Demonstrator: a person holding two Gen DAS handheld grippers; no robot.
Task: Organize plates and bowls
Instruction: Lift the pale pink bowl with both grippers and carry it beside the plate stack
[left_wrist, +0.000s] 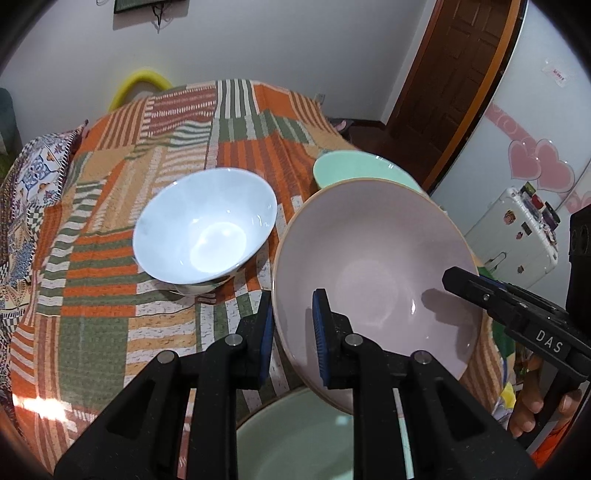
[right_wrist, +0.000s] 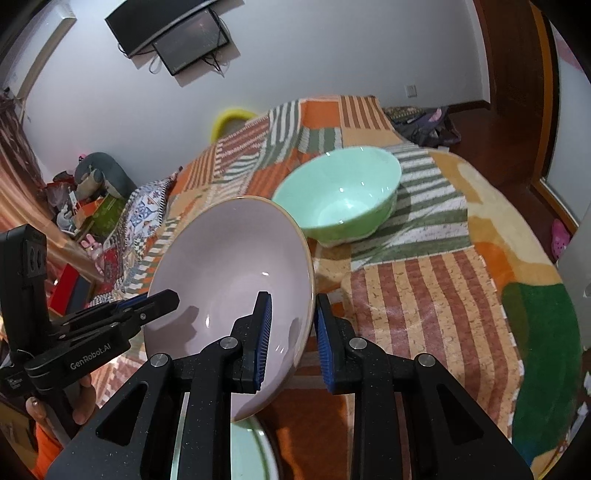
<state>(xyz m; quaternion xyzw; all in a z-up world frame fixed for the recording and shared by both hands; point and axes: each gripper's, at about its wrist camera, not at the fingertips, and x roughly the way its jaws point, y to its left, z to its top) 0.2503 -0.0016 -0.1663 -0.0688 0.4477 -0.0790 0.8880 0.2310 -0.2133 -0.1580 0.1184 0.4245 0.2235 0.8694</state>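
**Both grippers clamp the pink plate**

At bottom centre, our fingers hide most of a pale green plate (left_wrist: 295, 435). The left gripper (left_wrist: 293, 332) and right gripper (right_wrist: 293, 338) both pinch the tilted pink plate (left_wrist: 373, 266), centre frame. Beyond, on the bed (left_wrist: 110, 295), sit a white bowl (left_wrist: 205, 225) and green bowl (right_wrist: 340, 192).

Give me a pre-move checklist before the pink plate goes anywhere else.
1. Left claw shut on the pink plate rim: ok, one pad on each face of the rim.
2. Right claw shut on the opposite rim: ok.
3. Plate clear of the pale green dish beneath it: cannot tell, their edges overlap in both views.
4. White bowl apart from the plate: ok, it sits on the striped blanket to the left with a gap.
5. Green bowl out of the way: ok, it stands behind the plate, upright and empty.
6. Plate level: not ok, it is tilted steeply.
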